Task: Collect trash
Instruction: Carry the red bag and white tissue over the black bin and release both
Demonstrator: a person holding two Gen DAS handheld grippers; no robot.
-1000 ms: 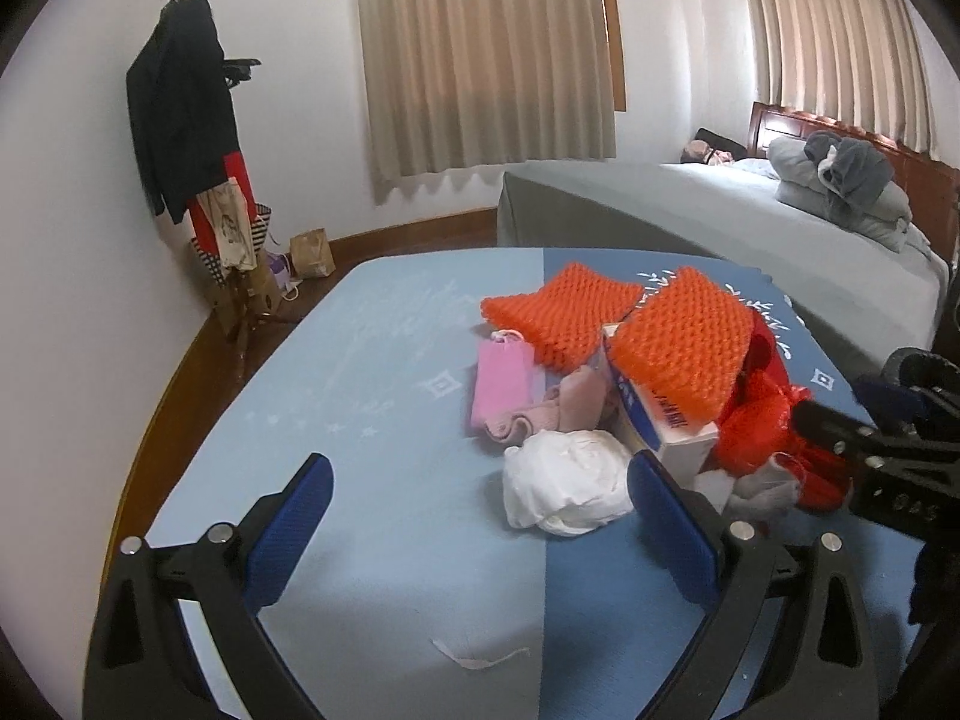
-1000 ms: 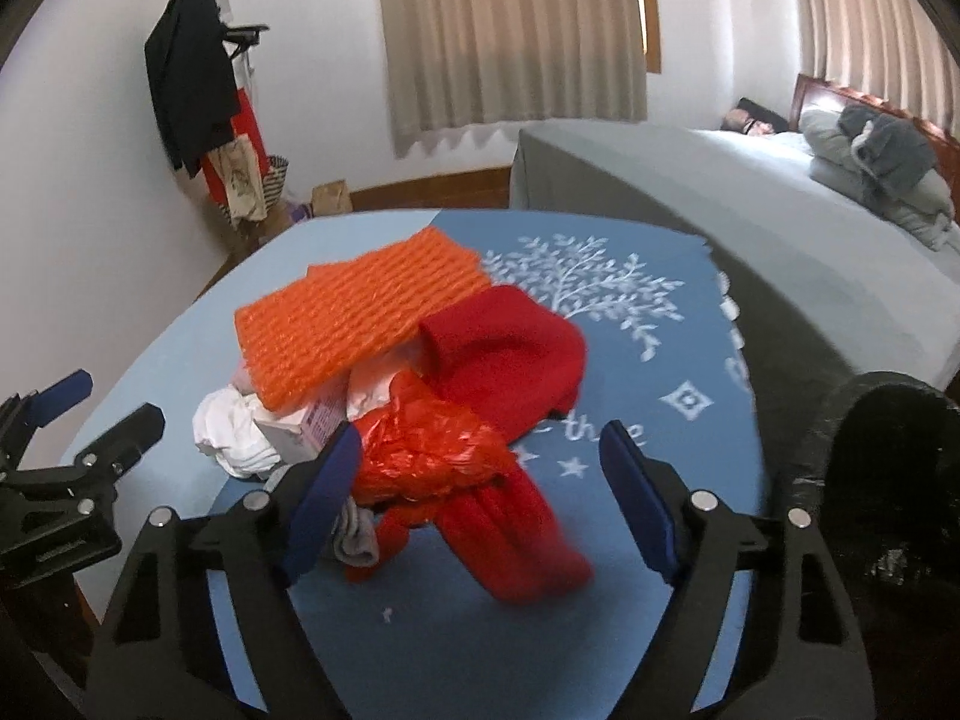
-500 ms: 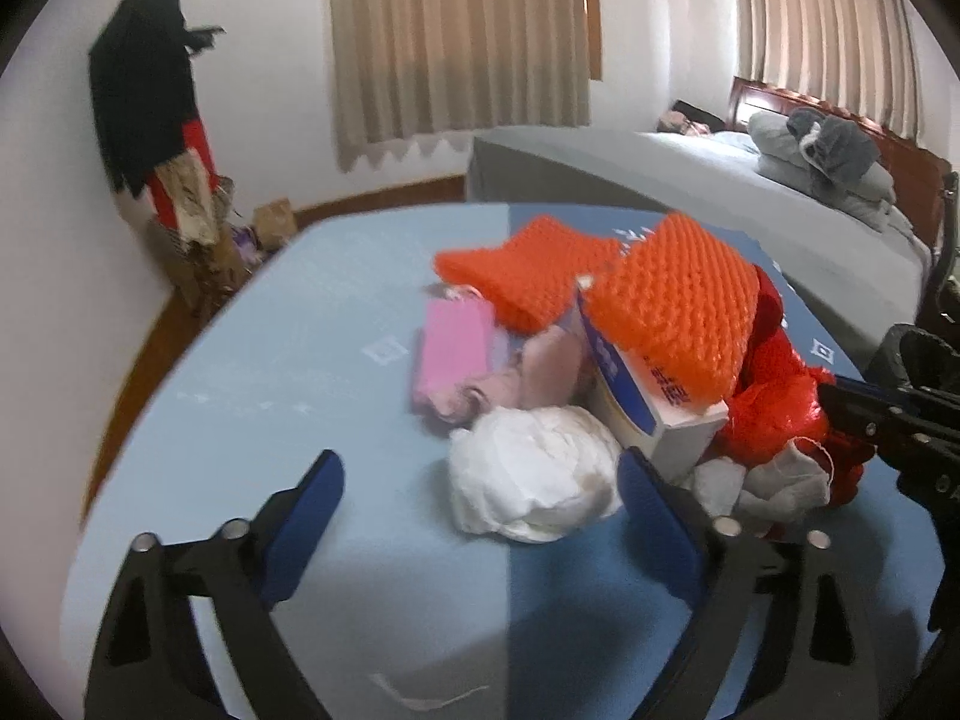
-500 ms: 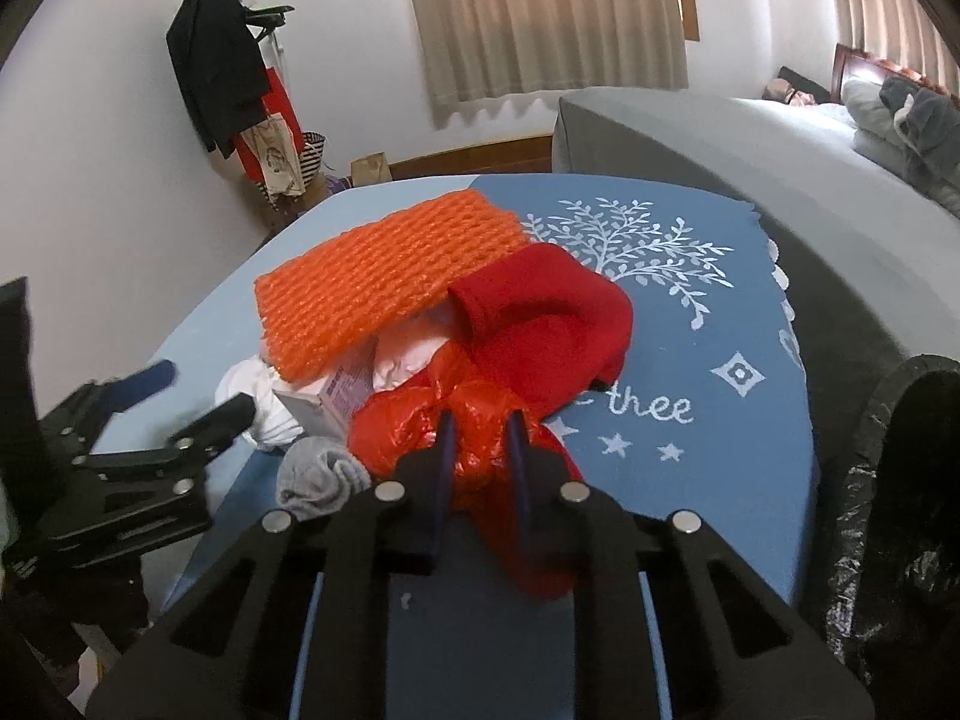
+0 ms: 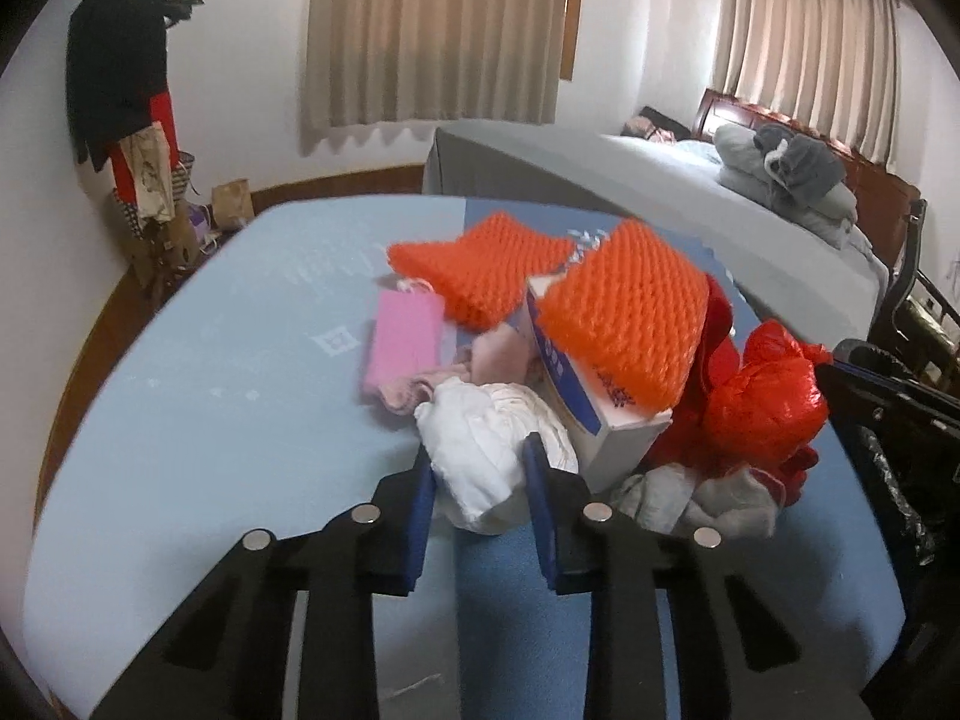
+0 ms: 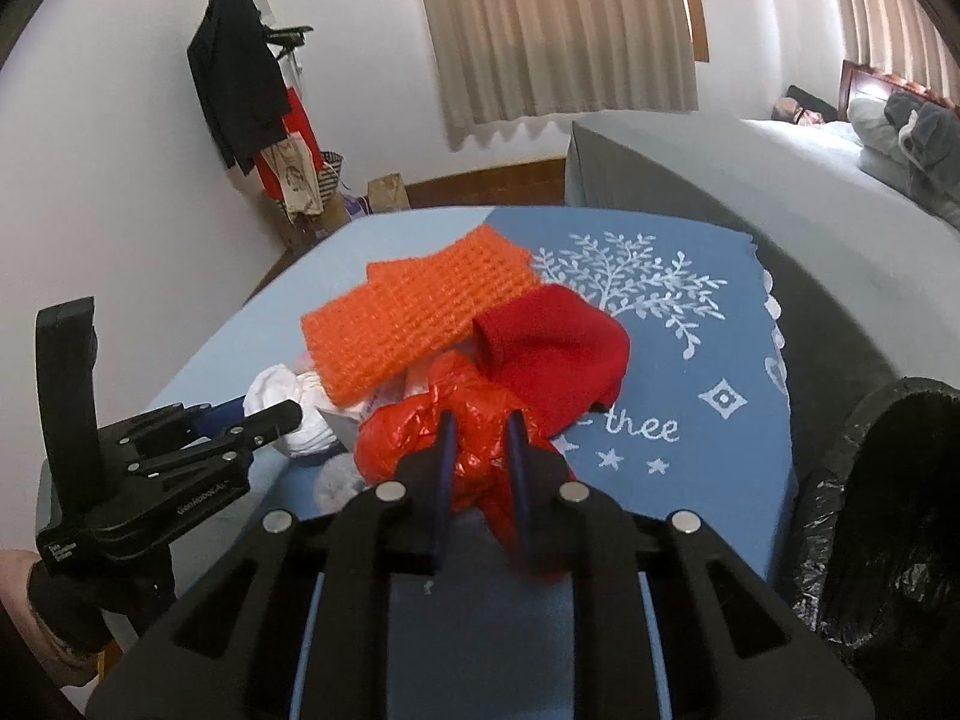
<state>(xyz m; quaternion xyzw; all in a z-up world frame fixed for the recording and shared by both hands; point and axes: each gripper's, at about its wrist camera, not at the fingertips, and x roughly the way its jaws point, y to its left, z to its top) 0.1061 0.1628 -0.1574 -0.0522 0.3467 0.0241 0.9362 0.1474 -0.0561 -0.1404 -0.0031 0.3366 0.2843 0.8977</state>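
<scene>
1. Left gripper (image 5: 479,492): fingers closed on the white crumpled wad (image 5: 495,456), at the near edge of the pile on the blue tabletop (image 5: 240,372).
2. Right gripper (image 6: 480,468): fingers pinch the red plastic bag (image 6: 444,420), beside the black-lined bin (image 6: 888,516).

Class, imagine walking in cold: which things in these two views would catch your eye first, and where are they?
The orange foam netting tops a box in the pile on the blue table. In front, the left gripper pinches a white wad, and the right gripper clamps a red plastic bag.
</scene>
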